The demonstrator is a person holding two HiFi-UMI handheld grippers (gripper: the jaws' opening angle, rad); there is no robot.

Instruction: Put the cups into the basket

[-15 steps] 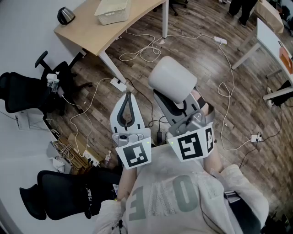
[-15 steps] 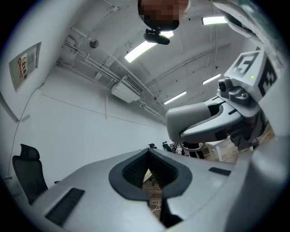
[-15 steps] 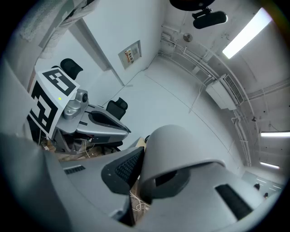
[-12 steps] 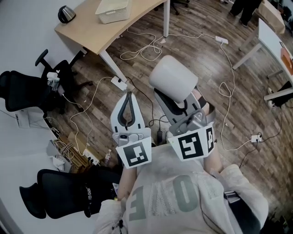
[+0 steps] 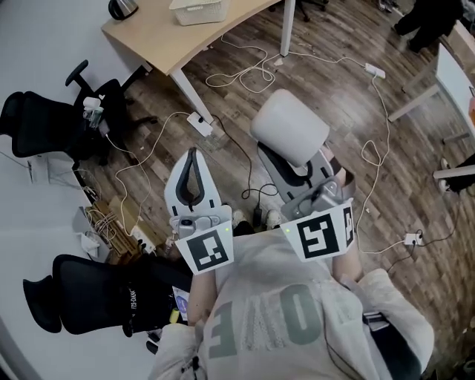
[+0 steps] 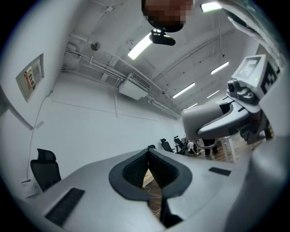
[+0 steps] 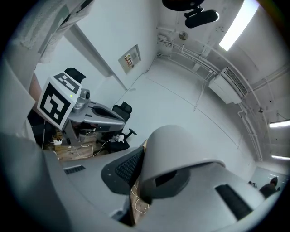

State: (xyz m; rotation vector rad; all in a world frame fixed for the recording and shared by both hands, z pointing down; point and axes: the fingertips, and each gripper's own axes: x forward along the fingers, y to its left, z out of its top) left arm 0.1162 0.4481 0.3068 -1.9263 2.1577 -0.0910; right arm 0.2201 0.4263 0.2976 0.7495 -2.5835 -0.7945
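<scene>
**Cup in hand, basket yet to reach**

Mid-frame, the right gripper [image 5: 295,165] has its fingers pinching a pale cup [image 5: 289,132] above the wood floor [image 5: 326,82]. The left gripper [image 5: 192,162] beside it has its fingers pressed together on nothing. The basket [image 5: 199,10] sits on the counter [image 5: 152,33] at the frame's top edge. The carry likely calls for a steady squeeze and a release only above the basket's rim.

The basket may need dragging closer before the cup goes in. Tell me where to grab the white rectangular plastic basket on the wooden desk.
Take the white rectangular plastic basket by its near wall's rim, with the empty left tool coming from above, one jaw inside and one outside. Its open top and thin wall suit that. The body looks too wide to span.
</scene>
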